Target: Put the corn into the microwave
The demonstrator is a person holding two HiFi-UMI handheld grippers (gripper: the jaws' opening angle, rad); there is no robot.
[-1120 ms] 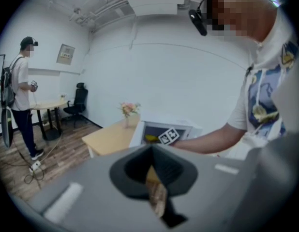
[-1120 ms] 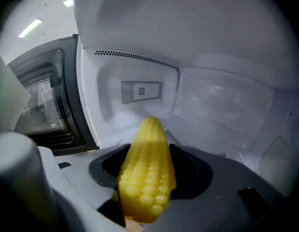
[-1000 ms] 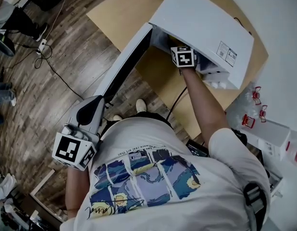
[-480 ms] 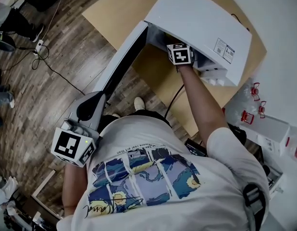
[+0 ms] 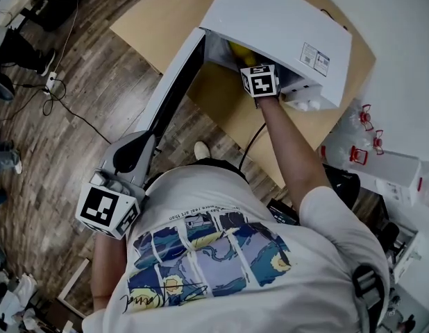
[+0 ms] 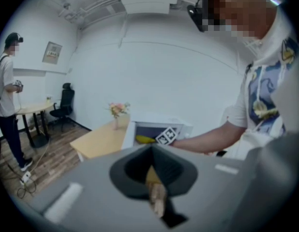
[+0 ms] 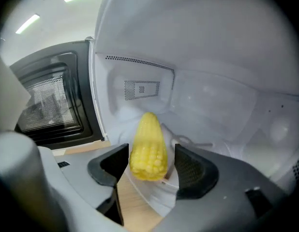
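Observation:
A yellow corn cob (image 7: 148, 146) lies on the glass plate inside the white microwave (image 5: 277, 26), tip pointing inward. My right gripper (image 7: 148, 162) reaches into the oven's mouth and stands open, its dark pads on either side of the cob with gaps showing. In the head view a bit of the corn (image 5: 239, 51) shows just past the right gripper's marker cube (image 5: 259, 80). The microwave door (image 5: 174, 89) hangs wide open to the left. My left gripper (image 5: 131, 157) is held low beside the door's outer end, jaws together and empty.
The microwave stands on a light wooden table (image 5: 159, 12) with a flower vase (image 6: 117, 111) at its far end. Cables (image 5: 69, 96) trail over the wood floor. Red-capped items (image 5: 360, 155) sit on a white surface at the right. Another person (image 6: 7, 95) stands far left.
The right gripper has drawn back a little toward the microwave's mouth, and the corn now shows beyond it in the head view. The left gripper has barely moved.

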